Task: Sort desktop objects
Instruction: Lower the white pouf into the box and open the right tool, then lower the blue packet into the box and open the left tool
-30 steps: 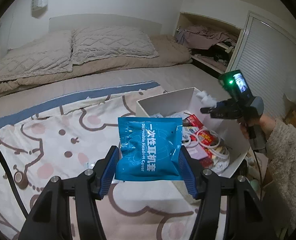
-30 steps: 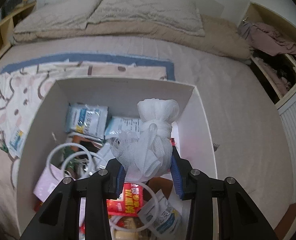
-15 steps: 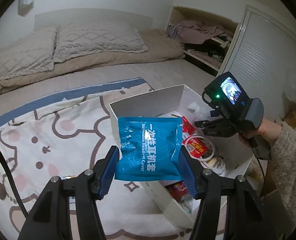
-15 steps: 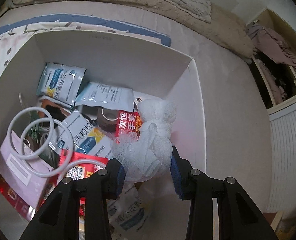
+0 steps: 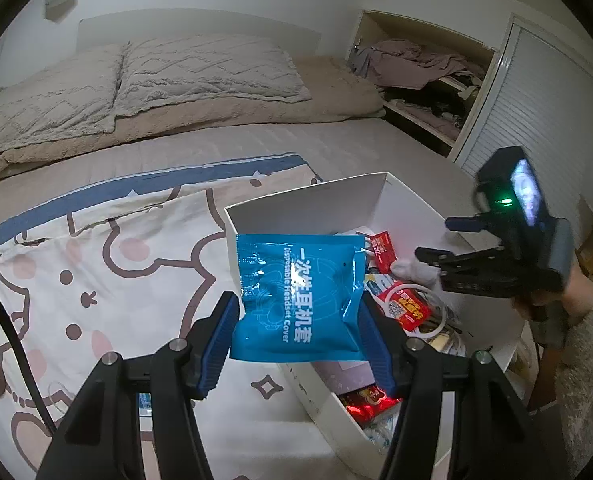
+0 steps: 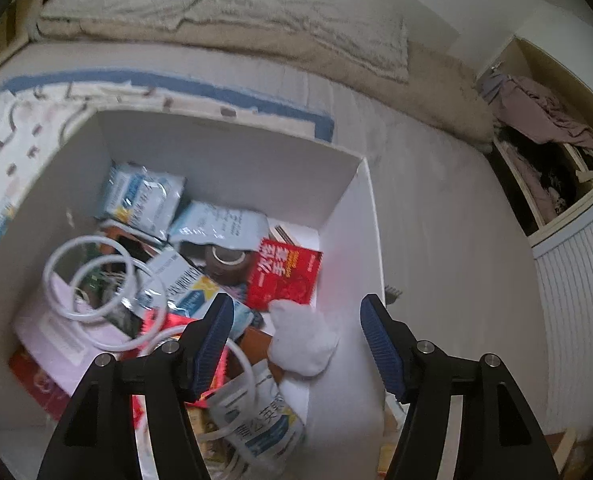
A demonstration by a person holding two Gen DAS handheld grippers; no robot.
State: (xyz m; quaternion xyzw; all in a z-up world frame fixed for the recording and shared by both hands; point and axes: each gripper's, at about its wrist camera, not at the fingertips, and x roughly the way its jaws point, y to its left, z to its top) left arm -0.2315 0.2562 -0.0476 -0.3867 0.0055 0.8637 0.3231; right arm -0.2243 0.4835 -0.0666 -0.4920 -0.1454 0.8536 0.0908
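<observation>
Blue headset-cover packet [image 5: 296,300] pinched upright in my left claw [image 5: 296,334], poised above the near-left rim of the white box [image 5: 308,200]; my right claw [image 6: 294,334] is spread over the white mesh bundle [image 6: 302,340] inside

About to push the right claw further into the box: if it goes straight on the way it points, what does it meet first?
Most likely the white mesh bundle, lying loose in the white box between the open fingers of the right claw. Just past it is the red packet. Depth is unclear.
</observation>
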